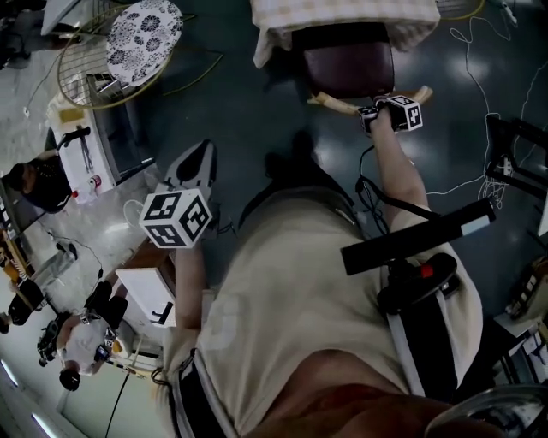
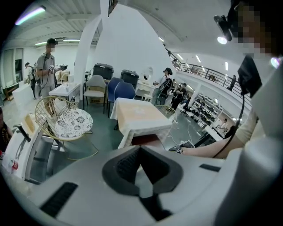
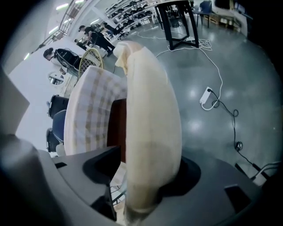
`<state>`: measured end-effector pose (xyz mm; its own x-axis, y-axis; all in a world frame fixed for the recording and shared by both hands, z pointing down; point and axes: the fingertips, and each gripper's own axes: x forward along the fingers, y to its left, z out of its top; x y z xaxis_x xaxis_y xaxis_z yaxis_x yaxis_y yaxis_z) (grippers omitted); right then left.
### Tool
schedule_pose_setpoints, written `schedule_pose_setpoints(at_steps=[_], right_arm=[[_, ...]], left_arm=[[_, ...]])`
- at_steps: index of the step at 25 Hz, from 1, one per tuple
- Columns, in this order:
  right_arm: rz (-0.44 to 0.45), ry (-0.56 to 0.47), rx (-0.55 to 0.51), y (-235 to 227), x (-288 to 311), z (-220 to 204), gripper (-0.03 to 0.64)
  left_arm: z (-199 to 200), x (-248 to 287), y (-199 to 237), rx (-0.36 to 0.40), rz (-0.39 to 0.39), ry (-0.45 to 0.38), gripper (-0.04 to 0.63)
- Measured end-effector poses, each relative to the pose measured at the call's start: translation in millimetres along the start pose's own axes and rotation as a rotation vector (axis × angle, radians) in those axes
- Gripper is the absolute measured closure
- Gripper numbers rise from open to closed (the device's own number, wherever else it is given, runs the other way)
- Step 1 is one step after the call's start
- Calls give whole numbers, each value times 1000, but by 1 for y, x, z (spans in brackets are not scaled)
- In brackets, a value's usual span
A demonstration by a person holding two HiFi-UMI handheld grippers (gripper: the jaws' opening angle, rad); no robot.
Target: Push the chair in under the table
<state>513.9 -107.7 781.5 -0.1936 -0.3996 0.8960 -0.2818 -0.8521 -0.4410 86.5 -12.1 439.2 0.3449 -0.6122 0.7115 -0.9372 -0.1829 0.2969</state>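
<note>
Between the jaws of the right hand-held gripper [image 1: 373,115] we find the cream top rail [image 3: 150,119] of the chair's back. The jaws stand wide, and a thin gap shows at one pad, so we read the rail as not clamped. Whether the other pad touches the wood we cannot tell. Just beyond this gripper sits the chair [image 1: 349,67], its dark red seat partly beneath the bench [image 1: 342,14]. The checked cloth hangs over the seat's far part and hides how deep it reaches. The chair's legs are out of sight in every view, and the rail's upper end blurs against the bright background in the right gripper view.

The left hand-held gripper [image 2: 140,154] is well apart from the chair — its jaws are pressed together with nothing between them. Ahead of it we see the bench only at a distance, with a slice of red seat under the cloth. A wire chair [image 2: 66,121] with a patterned cushion stands off to its left. The wearer's torso fills the lower head view, and a power strip [image 3: 207,96] lies on the floor [image 3: 230,66] to the right of the rail.
</note>
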Motion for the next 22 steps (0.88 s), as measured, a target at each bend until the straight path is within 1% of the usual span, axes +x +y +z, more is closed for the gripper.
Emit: schedule_pose_setpoints(at_steps=[2,4,6,8,9,13,15,16,17,19,22], right_arm=[[6,20,8,2,-2,-1,337],[-6,41,-18,2,-4,-1,337],[-47,59,-86,-2,-9,1,337],[-82,79,-181,-3,-12,1,319],[-84,85,-213,-2,-14,1,318],[-70,95,-270,-2,-28,-1,318],[-85,73,-331,-5,-40,3,318],[-97,46,-375,-6,-47,8,319],[-113,15,-424,-5,-55,14,330],[-134,-21,-504,-3,-67,22,380],[-110,-29,-522,-2,-79,23,435]], left_arm=[[2,-1,0,-4,4,-13,589],[3,-3,0,-13,12,-28,589],[2,-4,-1,-21,12,-37,589],[2,-4,-3,-28,8,-49,589],[3,-3,-4,-30,5,-58,589],[12,-1,-5,-30,-8,-92,589],[14,-3,-3,-30,-10,-107,589],[15,-3,-2,-29,-10,-116,589],[16,-4,0,-27,-9,-127,589],[19,-7,1,-16,-13,-149,589],[25,-12,-2,-1,-28,-172,589]])
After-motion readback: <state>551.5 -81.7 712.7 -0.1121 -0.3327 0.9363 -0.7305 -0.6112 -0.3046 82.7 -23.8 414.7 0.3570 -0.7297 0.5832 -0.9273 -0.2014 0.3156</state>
